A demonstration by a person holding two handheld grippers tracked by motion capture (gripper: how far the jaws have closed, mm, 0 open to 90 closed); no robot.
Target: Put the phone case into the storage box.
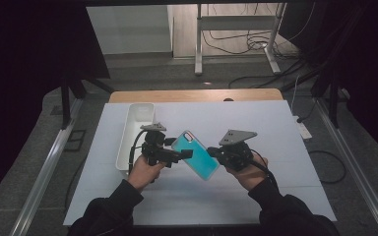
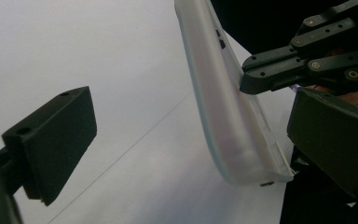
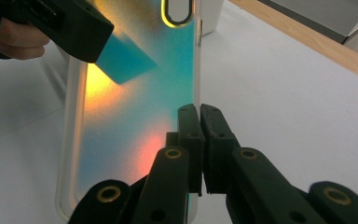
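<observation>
A teal phone case (image 1: 195,154) hangs above mid-table, edge pinched by the right gripper (image 3: 199,140) at three o'clock. The left gripper (image 1: 177,153), jaws spread at nine, leaves it liable to slip.

No text, label or number can be read anywhere (the phone case (image 1: 195,155) bears none).

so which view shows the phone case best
The right gripper view: the phone case faces it, teal, camera cutout visible. The left gripper view gives its frosted edge; the high view a small teal slab.
</observation>
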